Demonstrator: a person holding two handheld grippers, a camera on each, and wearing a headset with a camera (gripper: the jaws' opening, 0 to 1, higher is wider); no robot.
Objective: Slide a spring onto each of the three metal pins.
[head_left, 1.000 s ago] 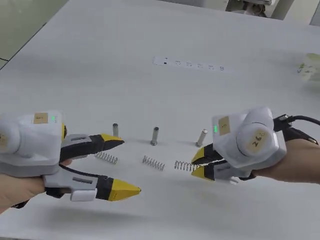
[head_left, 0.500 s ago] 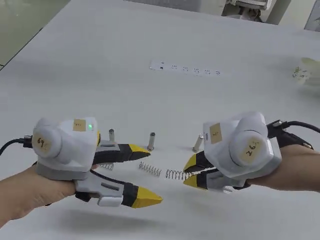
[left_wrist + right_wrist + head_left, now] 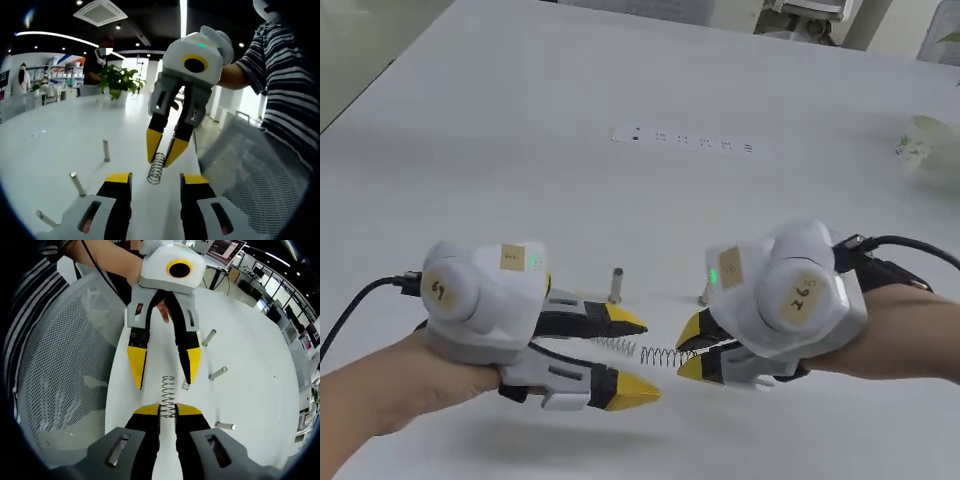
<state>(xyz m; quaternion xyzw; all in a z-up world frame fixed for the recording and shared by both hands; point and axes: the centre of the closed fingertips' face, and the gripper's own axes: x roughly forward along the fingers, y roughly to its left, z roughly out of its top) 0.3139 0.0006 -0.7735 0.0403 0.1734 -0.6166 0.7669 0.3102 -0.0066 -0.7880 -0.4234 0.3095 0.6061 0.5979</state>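
My right gripper [image 3: 689, 350] is shut on one end of a small coil spring [image 3: 662, 354], which sticks out toward my left gripper [image 3: 636, 358]. The left gripper is open, its yellow tips on either side of the spring's free end. In the left gripper view the right gripper [image 3: 164, 151] faces me with the spring [image 3: 156, 168] in its tips, just ahead of my open left gripper [image 3: 156, 181]. The right gripper view has the spring [image 3: 168, 396] pinched in my right gripper [image 3: 167, 413]. Three metal pins [image 3: 106, 150] [image 3: 77, 183] [image 3: 45, 218] stand beside us.
A second spring [image 3: 614, 345] lies on the white table [image 3: 620, 90], partly behind the left gripper's upper finger. One pin [image 3: 617, 283] stands just beyond it. A white strip with dark marks [image 3: 682, 141] lies farther back. A mesh chair [image 3: 70, 365] is behind the left hand.
The left gripper has moved right and closed in on the spring's free end. The right gripper stays shut on the spring and has shifted a little left. The headset camera also moved.
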